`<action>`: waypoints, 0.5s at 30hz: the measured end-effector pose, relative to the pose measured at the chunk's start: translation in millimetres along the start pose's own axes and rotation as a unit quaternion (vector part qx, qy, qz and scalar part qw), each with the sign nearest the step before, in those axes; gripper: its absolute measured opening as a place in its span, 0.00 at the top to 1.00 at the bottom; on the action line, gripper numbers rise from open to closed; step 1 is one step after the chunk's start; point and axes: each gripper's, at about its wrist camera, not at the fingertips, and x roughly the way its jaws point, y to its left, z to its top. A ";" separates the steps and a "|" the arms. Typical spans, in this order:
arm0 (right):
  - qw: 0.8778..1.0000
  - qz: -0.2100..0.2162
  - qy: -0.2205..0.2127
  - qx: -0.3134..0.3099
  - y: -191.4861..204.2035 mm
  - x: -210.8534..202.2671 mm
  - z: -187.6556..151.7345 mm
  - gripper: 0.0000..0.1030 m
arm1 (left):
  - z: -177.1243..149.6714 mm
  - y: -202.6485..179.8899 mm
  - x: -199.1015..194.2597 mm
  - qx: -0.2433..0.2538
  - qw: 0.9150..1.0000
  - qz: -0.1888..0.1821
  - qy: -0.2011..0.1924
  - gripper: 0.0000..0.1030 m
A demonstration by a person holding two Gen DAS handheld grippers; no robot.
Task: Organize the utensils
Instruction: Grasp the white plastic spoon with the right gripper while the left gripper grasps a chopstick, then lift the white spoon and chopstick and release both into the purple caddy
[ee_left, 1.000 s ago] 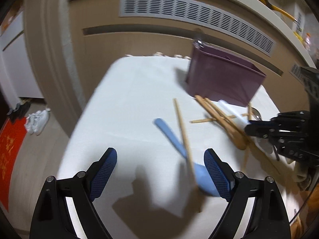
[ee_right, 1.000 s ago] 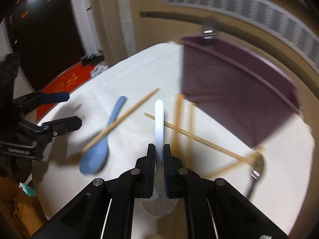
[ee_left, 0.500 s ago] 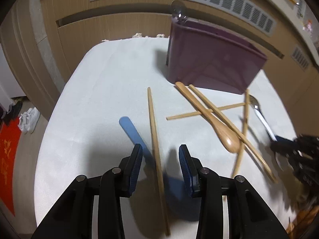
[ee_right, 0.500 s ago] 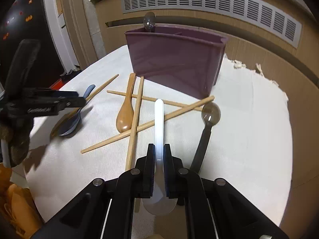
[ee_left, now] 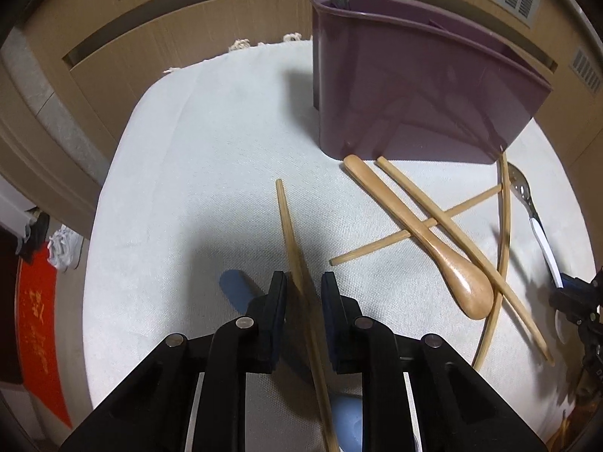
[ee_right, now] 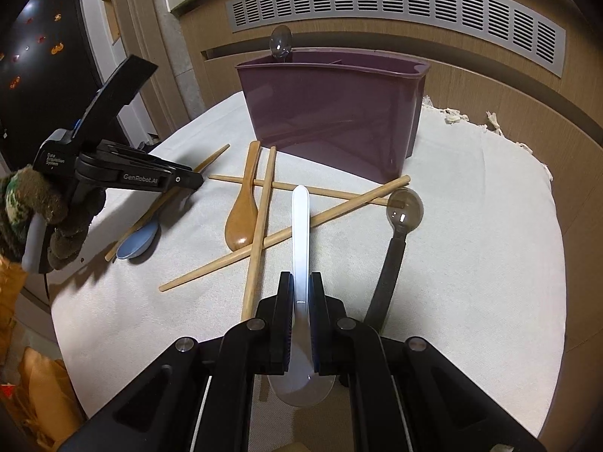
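Your widest open lane is the bare cloth (ee_left: pixel 196 158) along the table's left edge up to the far-left corner, w/ nothing lying there. The purple caddy (ee_right: pixel 331 113) blocks the far edge, a clear spoon (ee_right: pixel 280 43) poking above its left end, & right in front of it the crossed chopsticks (ee_right: pixel 301 226) & wooden spoon (ee_right: pixel 243 211) fill the middle, so no flat path thru there. On the right side the black-handled spoon (ee_right: pixel 392 256) lies near the pile, but beyond it the cloth is open to the right edge; the blue spoon (ee_right: pixel 137 243) w/ a chopstick (ee_left: pixel 292 233) over it sits toward the near-left.
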 end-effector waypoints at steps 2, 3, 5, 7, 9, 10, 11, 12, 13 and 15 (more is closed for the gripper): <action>1.000 0.001 0.000 0.001 0.9 0.2 -0.2 0.92 | 4.7 1.6 1.5 0.000 1.000 -0.008 0.009 0.83; 1.000 0.000 -0.001 0.002 1.0 0.1 -0.1 0.92 | 7.1 3.3 2.9 -0.004 1.000 -0.012 0.010 0.83; 1.000 -0.003 -0.003 0.005 1.0 -1.9 0.4 0.92 | 9.4 6.2 3.6 -0.008 1.000 -0.018 -0.001 0.86; 1.000 -0.004 -0.008 0.009 2.0 -7.6 1.8 0.92 | 6.8 3.5 3.6 -0.012 1.000 -0.009 -0.023 0.94; 1.000 -0.004 -0.018 0.012 3.4 -16.7 4.1 0.92 | 0.0 1.8 -5.5 -0.018 0.998 -0.002 -0.057 0.95; 1.000 -0.003 -0.024 0.013 4.0 -21.9 4.8 0.92 | -4.2 0.8 -12.9 -0.020 0.997 0.002 -0.077 0.95; 0.999 -0.002 -0.029 0.014 4.1 -26.6 5.8 0.92 | -9.6 -0.8 -24.0 -0.021 0.995 -0.003 -0.098 0.95; 0.999 -0.001 -0.034 0.015 4.4 -31.6 6.7 0.92 | -14.2 -1.7 -35.0 -0.025 0.993 -0.012 -0.117 0.95; 0.999 -0.001 -0.039 0.017 4.5 -36.5 7.6 0.92 | -18.8 -2.3 -47.2 -0.031 0.990 -0.021 -0.136 0.95; 0.999 0.000 -0.045 0.023 4.1 -42.9 9.3 0.92 | -26.9 -3.2 -71.2 -0.041 0.983 -0.035 -0.174 0.95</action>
